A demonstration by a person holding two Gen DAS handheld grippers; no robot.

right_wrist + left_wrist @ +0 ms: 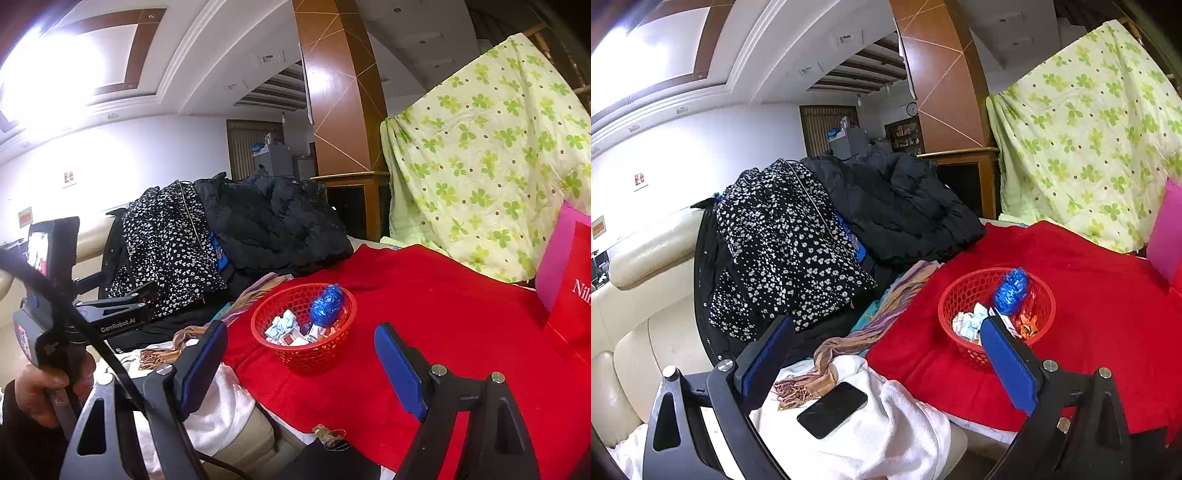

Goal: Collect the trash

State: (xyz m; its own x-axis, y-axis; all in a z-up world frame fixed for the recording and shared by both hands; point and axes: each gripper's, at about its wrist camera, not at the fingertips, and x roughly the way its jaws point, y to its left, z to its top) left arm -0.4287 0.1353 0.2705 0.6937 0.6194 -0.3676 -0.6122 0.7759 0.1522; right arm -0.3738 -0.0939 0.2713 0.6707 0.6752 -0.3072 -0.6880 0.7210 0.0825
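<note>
The right gripper [301, 363] stands spread wide with nothing between its blue pads, pointing slightly down at the red basket [303, 356] just beyond its fingertips. The left gripper [886, 354] is spread too and empty, its right pad overlapping the basket's near rim in its own view; whether it touches the rim I cannot tell.

The trash sits inside the basket: a crumpled blue wrapper [327, 303] standing tallest at the back, white crumpled paper [282, 325] at the left, and orange-red scraps [1028, 319] toward the right. The basket rests on a red cloth [443, 314] spread over the seat. No loose trash shows on the cloth, so the collecting looks largely done.

Left of the cloth lie a striped scarf [886, 314] and a white towel [897, 424] with a black phone [832, 409] on it. Behind them are a floral black garment [783, 243] and a black jacket [901, 210]; a green clover sheet [487, 162] hangs at the right.

The risks, as I judge them: the basket looks light and sits on soft cloth, so a nudge from either pad could tip it and spill the wrappers. The blue wrapper pokes above the rim and could be knocked out. The phone lies close under the left gripper; mistaking it for trash or pushing it off the towel would be a fault. The scarf's fringe could snag a finger.
</note>
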